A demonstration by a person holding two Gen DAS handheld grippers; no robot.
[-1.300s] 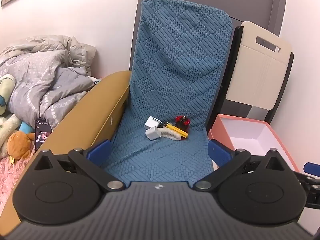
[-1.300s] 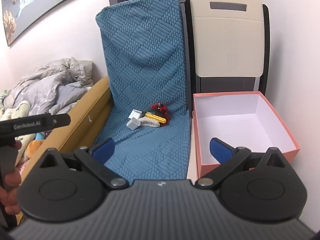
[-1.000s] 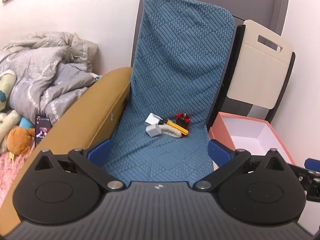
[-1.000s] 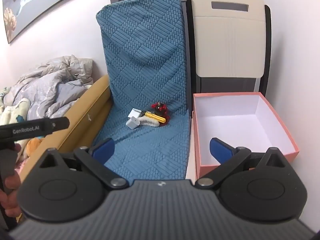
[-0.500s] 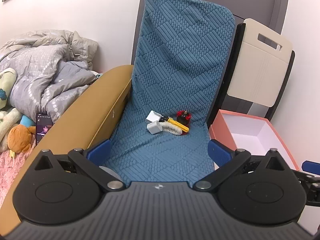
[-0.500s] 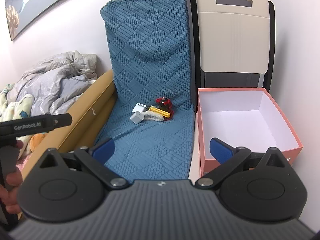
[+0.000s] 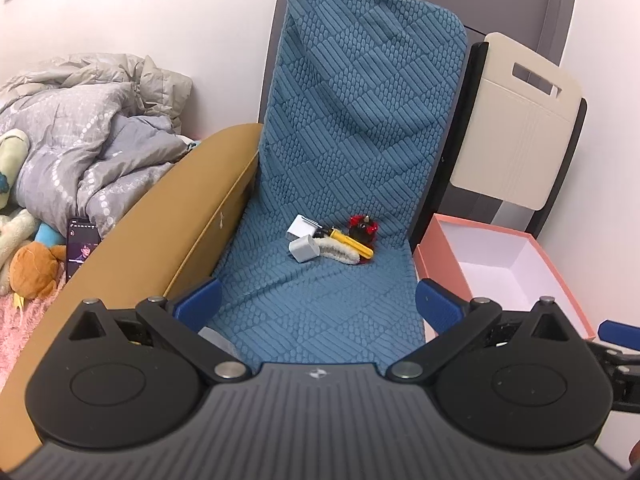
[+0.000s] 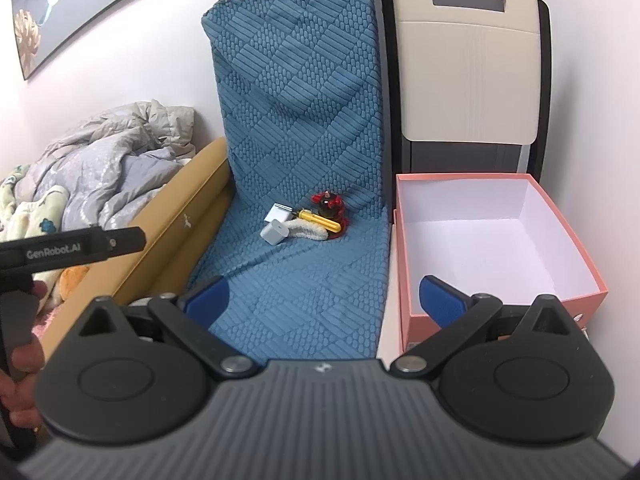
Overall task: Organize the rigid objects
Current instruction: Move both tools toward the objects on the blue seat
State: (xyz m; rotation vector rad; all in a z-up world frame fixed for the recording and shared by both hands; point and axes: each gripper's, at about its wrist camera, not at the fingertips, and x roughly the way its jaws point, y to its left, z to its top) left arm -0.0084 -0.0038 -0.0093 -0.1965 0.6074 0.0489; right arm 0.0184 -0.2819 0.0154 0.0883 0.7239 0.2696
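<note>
A small pile lies at the back of the blue quilted seat (image 7: 320,300): two white charger cubes (image 7: 303,249) (image 8: 275,232), a yellow-handled tool (image 7: 352,243) (image 8: 320,219), a fuzzy white piece (image 7: 340,255) and a red and black toy (image 7: 363,229) (image 8: 329,202). A pink box (image 8: 576,256) (image 7: 440,240) with a white inside stands empty to the right of the seat. My left gripper (image 7: 318,306) is open, well short of the pile. My right gripper (image 8: 325,294) is open too, holding nothing, near the seat's front and the box's left wall.
A tan padded rail (image 7: 152,248) borders the seat on the left, with a rumpled grey duvet (image 7: 88,148), plush toys (image 7: 34,268) and a lit phone (image 7: 80,248) beyond. A beige folding chair (image 8: 468,60) leans on the wall behind the box. A hand (image 8: 20,376) grips the left tool.
Both grippers have edged forward toward the seat and the pile looks slightly larger. The jaws stay wide and the objects have not moved.
</note>
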